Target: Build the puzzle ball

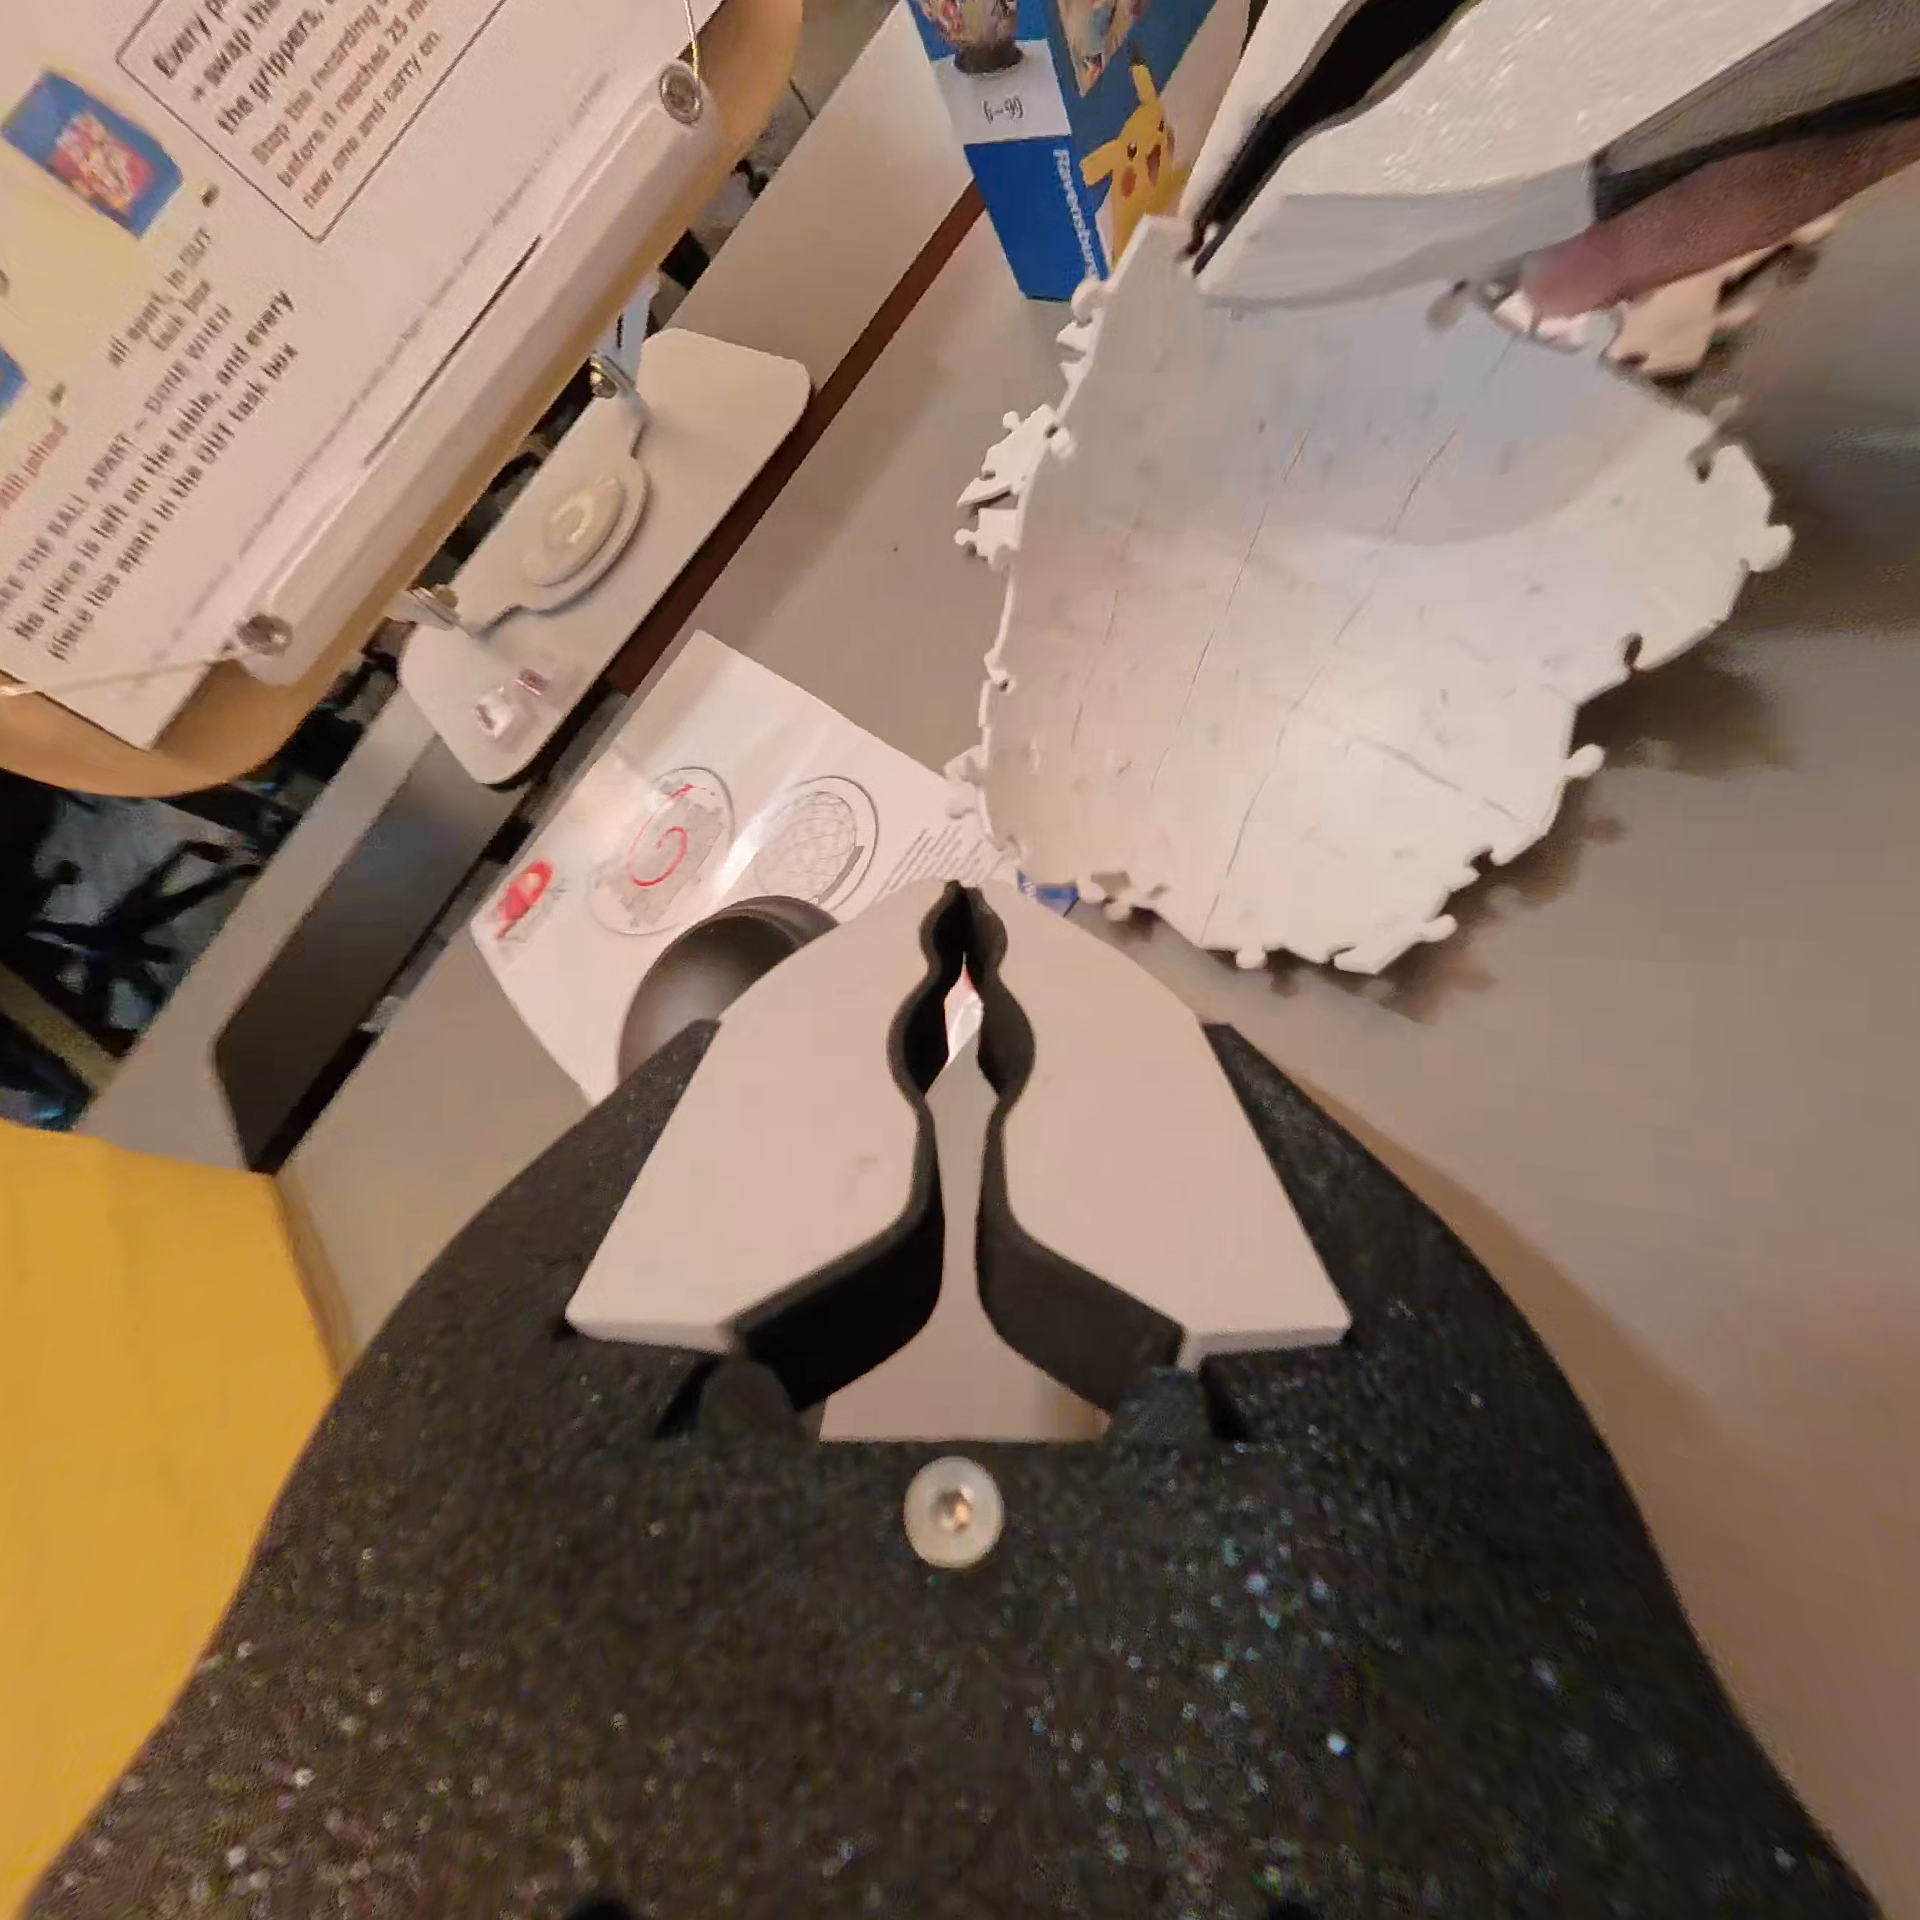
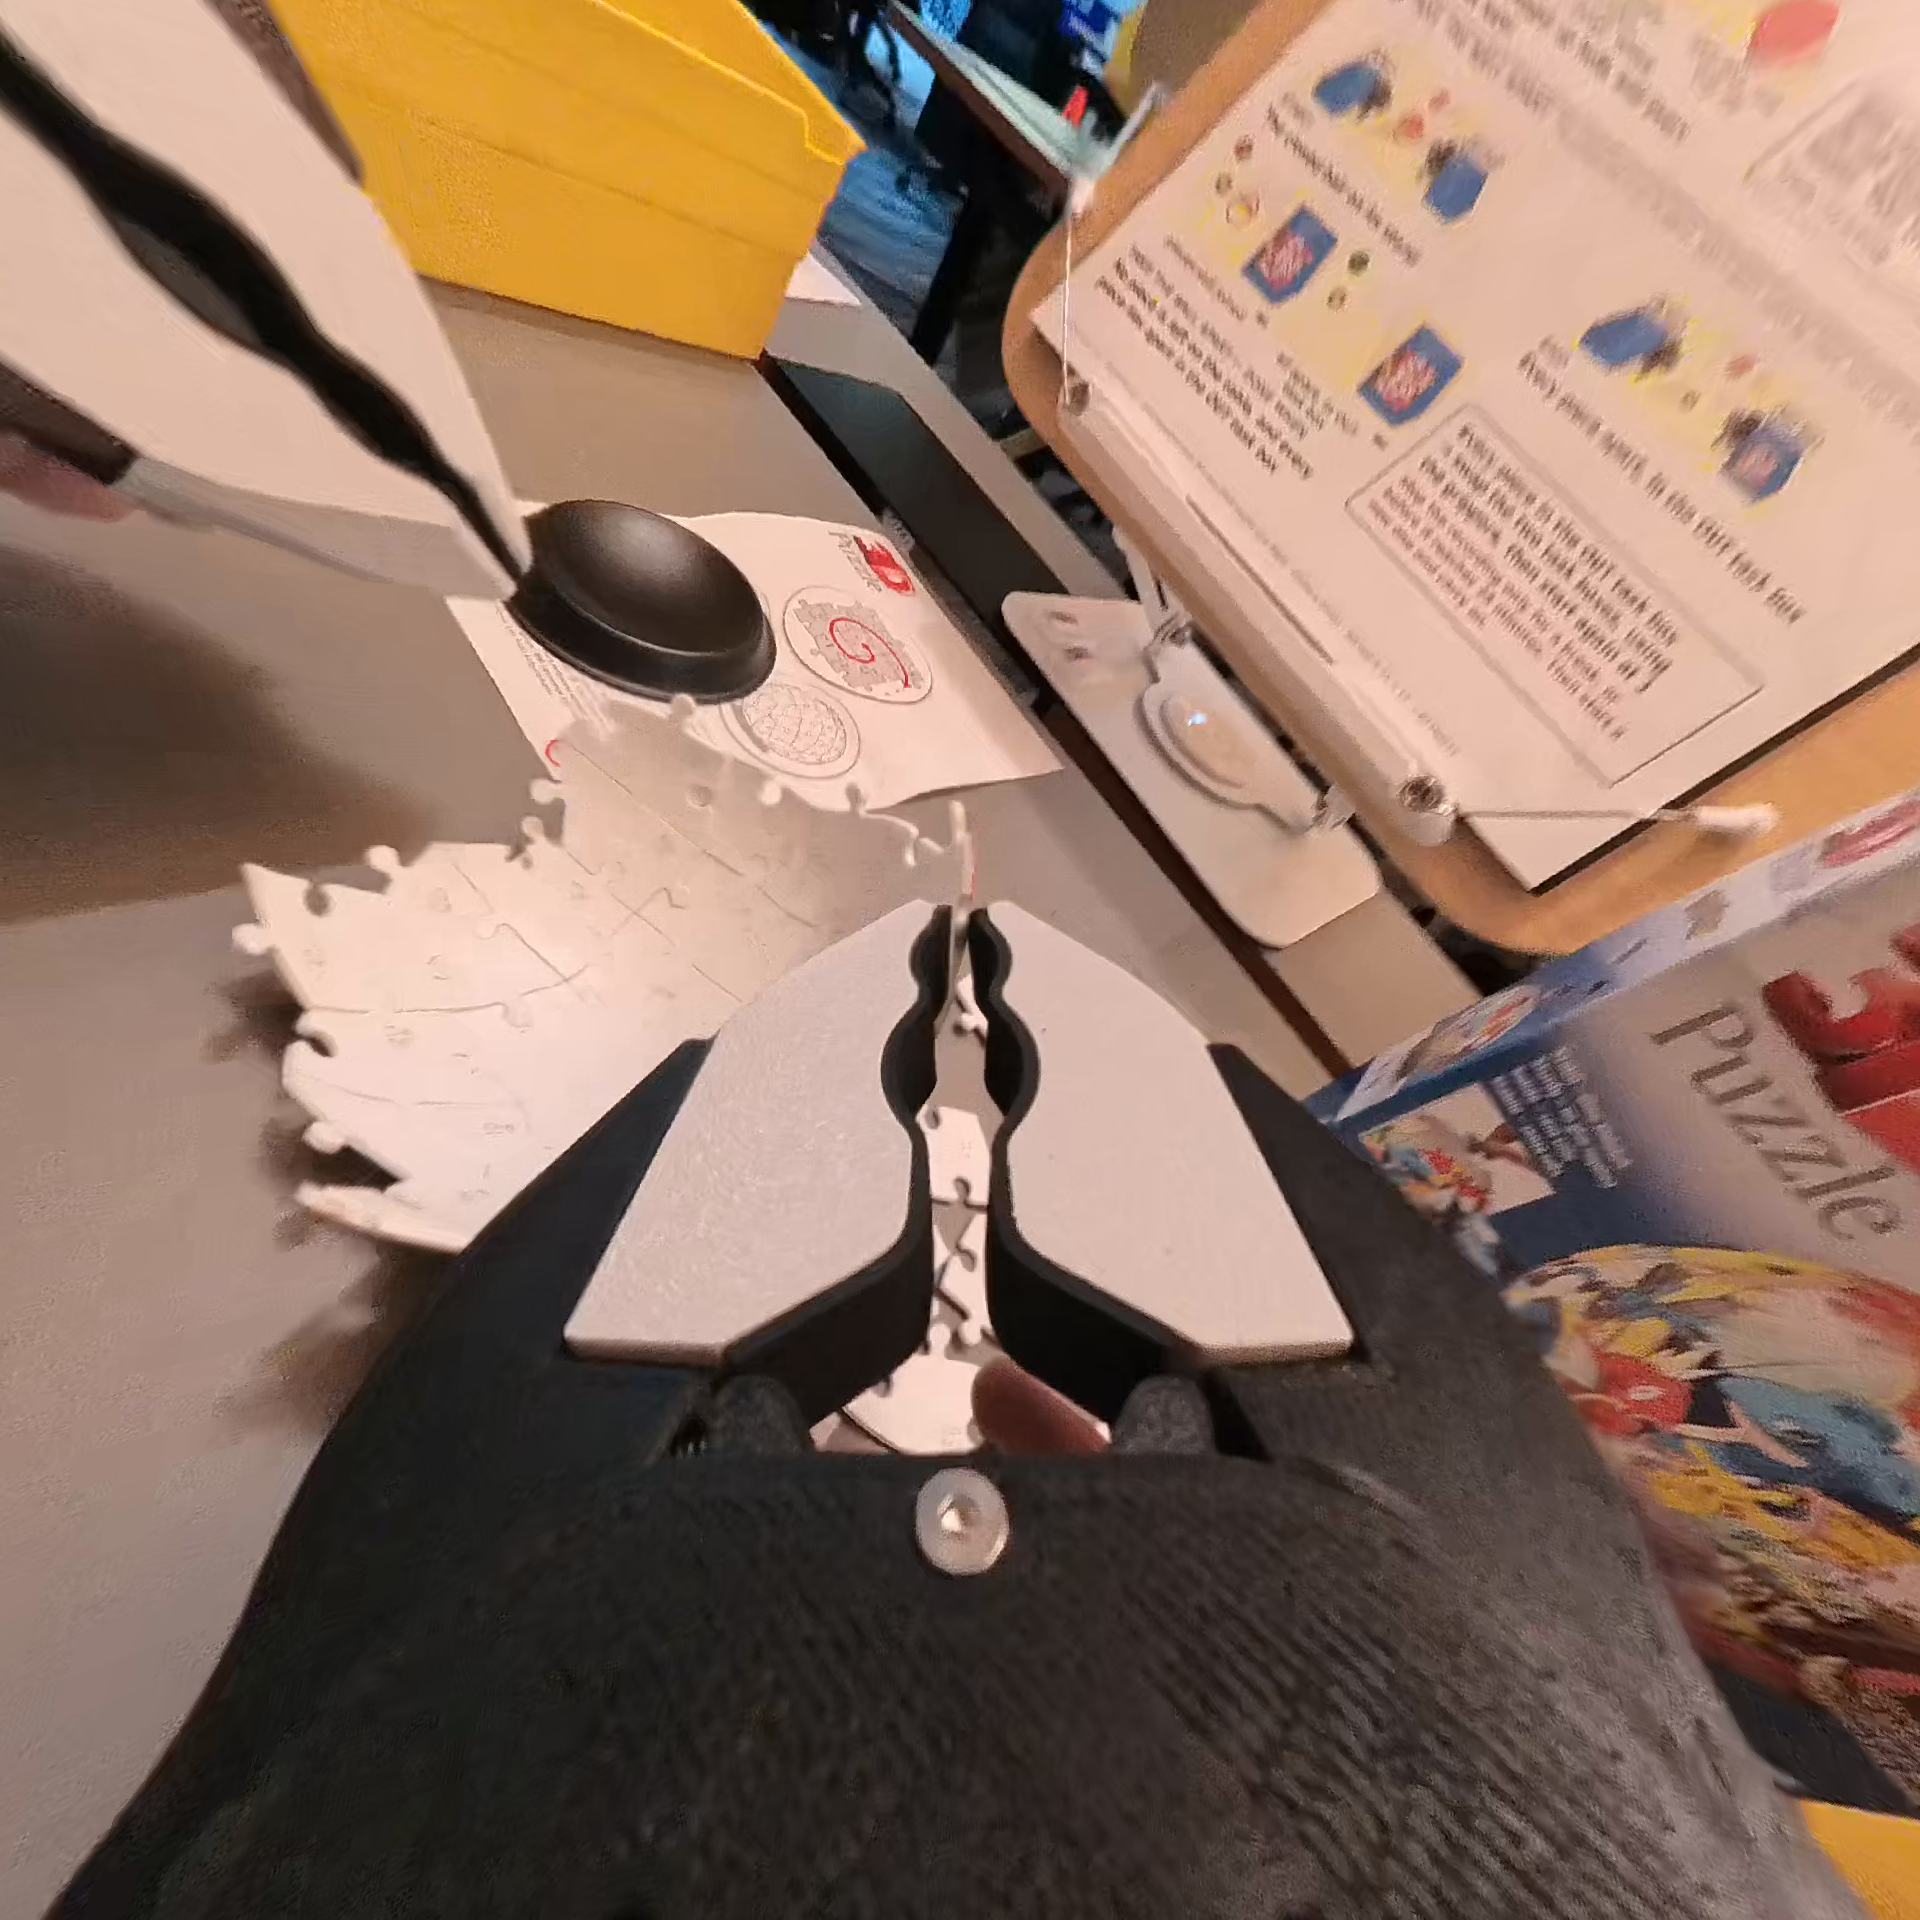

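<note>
A white curved shell of joined puzzle pieces rests on the grey table, inner side up and tilted; it also shows in the right wrist view. My right gripper is shut on the shell's rim, and a thin white edge shows between its pads. It also appears in the left wrist view. My left gripper is shut, with its tips at the near edge of a black round stand and over a paper leaflet. I see nothing held in it. The stand is partly hidden behind the left finger.
A blue puzzle box stands at the right, also seen in the left wrist view. A yellow bin sits at the table's far end. A clipboard with an instruction sheet stands on a white base past the table edge. Tip to tip, the grippers are about 11 cm apart.
</note>
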Tool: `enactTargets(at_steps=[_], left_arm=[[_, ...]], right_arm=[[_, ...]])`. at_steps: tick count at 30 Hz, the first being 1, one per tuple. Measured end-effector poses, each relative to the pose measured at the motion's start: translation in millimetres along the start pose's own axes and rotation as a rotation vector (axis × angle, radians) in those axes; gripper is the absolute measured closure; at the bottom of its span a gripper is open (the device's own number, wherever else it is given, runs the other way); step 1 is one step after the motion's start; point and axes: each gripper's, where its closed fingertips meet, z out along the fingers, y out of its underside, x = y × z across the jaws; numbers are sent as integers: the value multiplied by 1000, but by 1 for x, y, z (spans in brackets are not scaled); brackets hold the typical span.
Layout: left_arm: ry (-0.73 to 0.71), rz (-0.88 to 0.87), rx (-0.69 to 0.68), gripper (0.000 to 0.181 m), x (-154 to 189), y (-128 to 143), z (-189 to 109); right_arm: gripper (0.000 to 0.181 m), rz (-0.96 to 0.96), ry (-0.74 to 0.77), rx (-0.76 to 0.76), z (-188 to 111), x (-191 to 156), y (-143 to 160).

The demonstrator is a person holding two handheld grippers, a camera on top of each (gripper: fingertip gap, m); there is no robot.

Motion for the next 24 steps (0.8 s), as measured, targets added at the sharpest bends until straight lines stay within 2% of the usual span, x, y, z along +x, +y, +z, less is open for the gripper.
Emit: enactTargets(at_steps=[1, 5, 8, 10, 14, 19, 24], left_arm=[[27, -38, 12, 181, 3, 1, 3], [122, -143, 24, 181, 15, 5, 13], [118, -154, 44, 181, 16, 2, 12], [127, -149, 41, 181, 19, 1, 10], [113, -131, 56, 181, 19, -3, 3], [117, -92, 39, 181, 25, 0, 0], [150, -64, 52, 181, 41, -2, -1]], right_arm=[[177, 41, -21, -16, 4, 1, 3], [178, 231, -147, -62, 17, 3, 12], [176, 346, -229, -76, 22, 4, 15], [176, 370, -258, -74, 24, 5, 15], [160, 362, -276, -85, 24, 9, 12], [147, 511, -240, -102, 2, 26, 13], [140, 650, -305, -236, -26, -1, 40]])
